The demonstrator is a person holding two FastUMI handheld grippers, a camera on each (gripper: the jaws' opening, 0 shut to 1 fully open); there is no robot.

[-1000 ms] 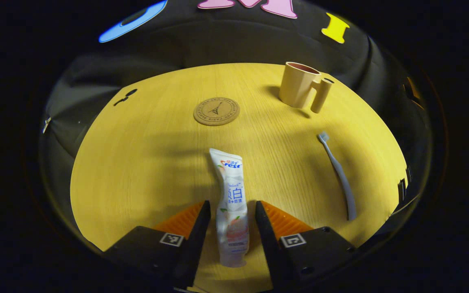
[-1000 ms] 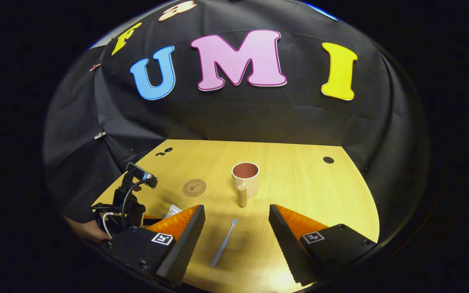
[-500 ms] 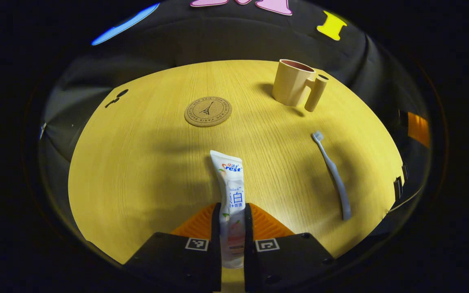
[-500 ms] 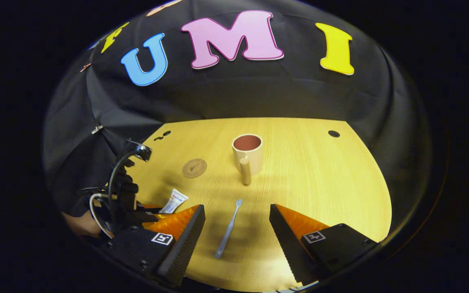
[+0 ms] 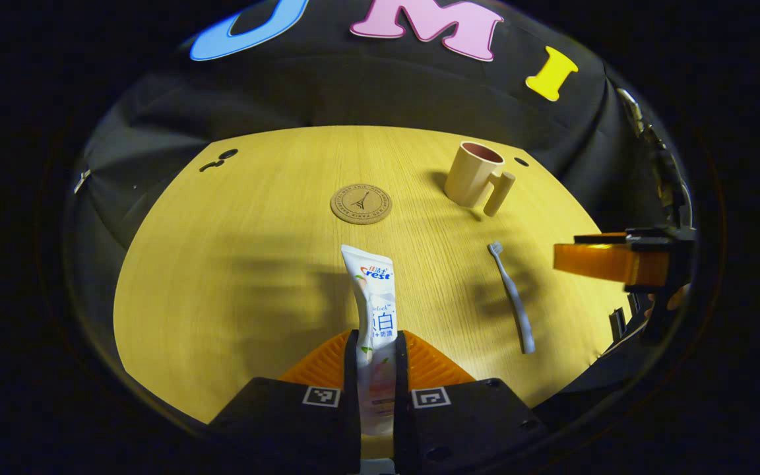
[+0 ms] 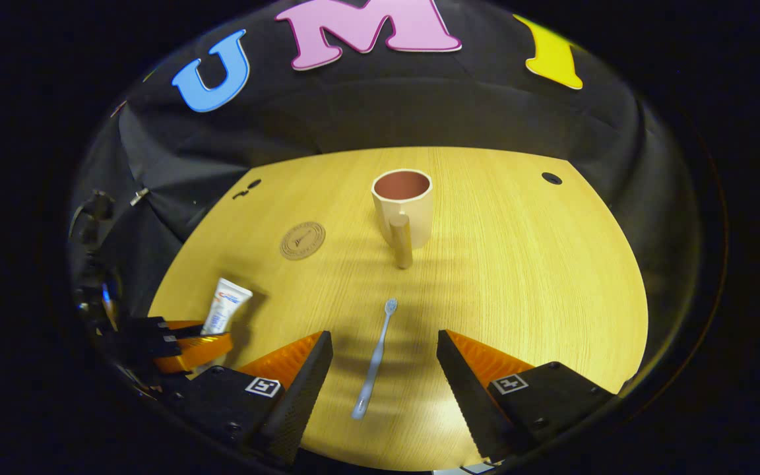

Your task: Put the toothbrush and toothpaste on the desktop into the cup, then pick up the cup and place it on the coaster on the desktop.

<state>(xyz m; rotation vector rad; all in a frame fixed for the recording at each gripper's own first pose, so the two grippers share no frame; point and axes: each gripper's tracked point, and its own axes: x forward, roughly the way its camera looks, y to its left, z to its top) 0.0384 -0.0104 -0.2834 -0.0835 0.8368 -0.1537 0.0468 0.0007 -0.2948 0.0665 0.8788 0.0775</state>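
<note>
Left tool [image 5: 375,369] pinches the toothpaste [image 5: 373,297] low; the floppy tube could sag and miss the cup [image 5: 474,175]. Right tool [image 6: 384,376] spread over the toothbrush [image 6: 373,359].

Recording booth, black cloth wall [image 6: 380,112] ahead of the gripper, pale wooden desk [image 6: 518,264] below it

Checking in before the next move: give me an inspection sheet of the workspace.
Surface: wooden desktop, bare around the items.
Job's things: toothpaste tube clamped, far end raised; toothbrush lying flat; cup upright, nothing seen inside; cork coaster unoccupied.
Clutter: nothing seen.
Grippers: left gripper shut on the tube; right gripper open, straddling the toothbrush.
Cables: one by the right gripper.
Surroundings: black cloth wall.
</note>
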